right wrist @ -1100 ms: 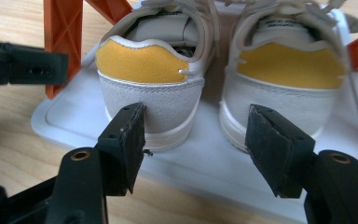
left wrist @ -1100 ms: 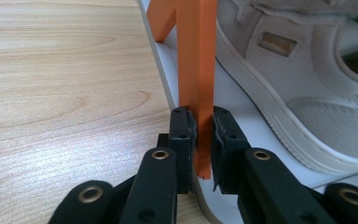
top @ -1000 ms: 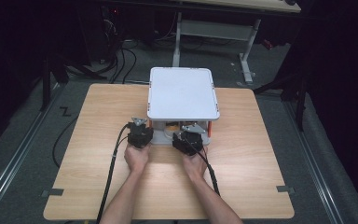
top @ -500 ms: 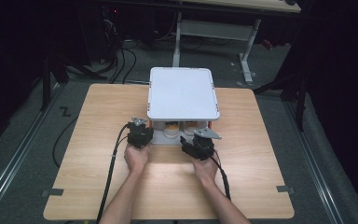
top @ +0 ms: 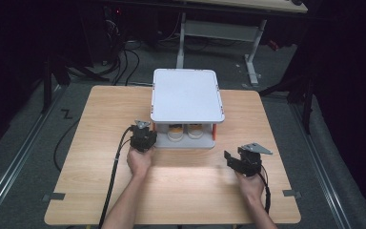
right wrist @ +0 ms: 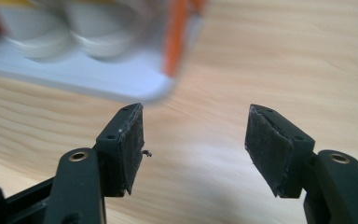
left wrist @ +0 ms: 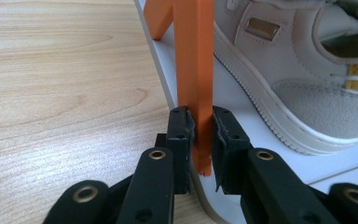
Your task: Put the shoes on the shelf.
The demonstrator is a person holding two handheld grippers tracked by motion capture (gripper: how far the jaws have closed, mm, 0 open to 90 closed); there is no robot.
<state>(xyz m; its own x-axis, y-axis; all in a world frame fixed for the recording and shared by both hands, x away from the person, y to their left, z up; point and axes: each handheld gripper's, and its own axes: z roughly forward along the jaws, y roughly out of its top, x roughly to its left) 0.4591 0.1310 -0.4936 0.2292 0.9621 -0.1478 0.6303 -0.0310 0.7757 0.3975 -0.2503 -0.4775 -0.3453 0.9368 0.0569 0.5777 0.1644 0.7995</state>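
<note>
While the left gripper (left wrist: 200, 140) clamps an orange post (left wrist: 195, 60), the right gripper (right wrist: 196, 149) hangs free with its jaws spread wide.

Because the grip sits low on the post at the front left corner of the small shoe rack (top: 187, 90), it looks meant to steady or drag the rack rather than lift it; in the left gripper view the jaws pinch the post at lower centre, right where it meets the white bottom shelf (left wrist: 242, 107). Just past the post, in the upper right of that view, a pale sneaker (left wrist: 298, 79) rests on the shelf. In the high view the left gripper (top: 143, 138) touches the rack at centre left, while the right gripper (top: 244, 160) sits at lower right of centre, apart from the rack and holding nothing. Two shoes (top: 185, 132) show under the white top. Its own view puts the rack, blurred, at upper left, beyond the jaws.
</note>
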